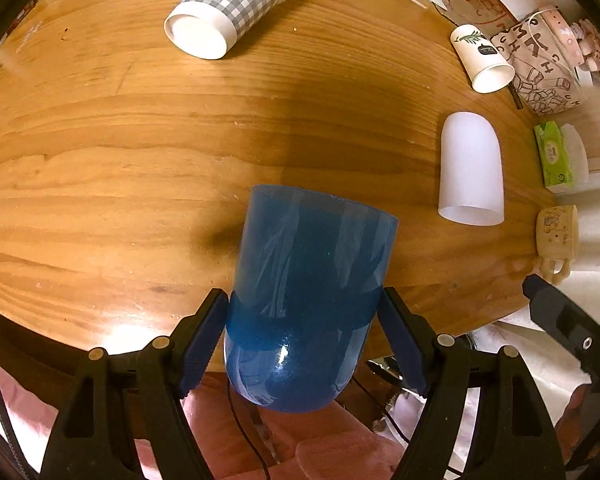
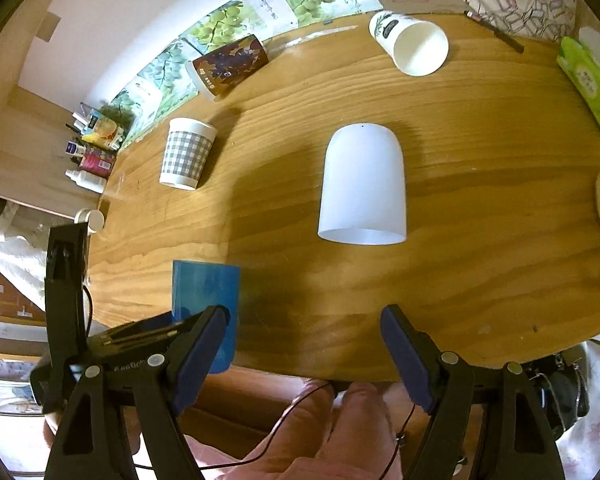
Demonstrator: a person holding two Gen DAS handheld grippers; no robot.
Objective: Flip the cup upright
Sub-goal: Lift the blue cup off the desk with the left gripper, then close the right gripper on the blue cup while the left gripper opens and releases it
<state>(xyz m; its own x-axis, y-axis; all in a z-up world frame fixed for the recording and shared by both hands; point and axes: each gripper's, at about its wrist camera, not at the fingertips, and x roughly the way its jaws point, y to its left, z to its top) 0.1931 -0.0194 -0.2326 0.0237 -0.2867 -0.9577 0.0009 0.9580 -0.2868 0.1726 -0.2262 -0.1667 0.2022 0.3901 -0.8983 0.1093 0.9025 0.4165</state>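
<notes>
My left gripper [image 1: 302, 312] is shut on a translucent blue cup [image 1: 308, 280], gripping it near its rounded closed end. The cup's open rim points away from me over the wooden table [image 1: 120, 160], and the cup is held near the table's front edge. It also shows in the right wrist view [image 2: 206, 300] at the lower left, with the left gripper's body beside it. My right gripper [image 2: 304, 320] is open and empty above the front edge of the table. A frosted white cup [image 2: 362, 184] stands upside down ahead of it.
A grey checked paper cup [image 2: 186, 152], a brown printed cup [image 2: 230, 64] and a white leaf-print paper cup [image 2: 414, 40] lie on their sides. A green tissue pack [image 2: 588, 80], a patterned bag [image 1: 540, 68] and a cream mug [image 1: 556, 236] stand at the right. Small bottles [image 2: 92, 152] sit at the far left.
</notes>
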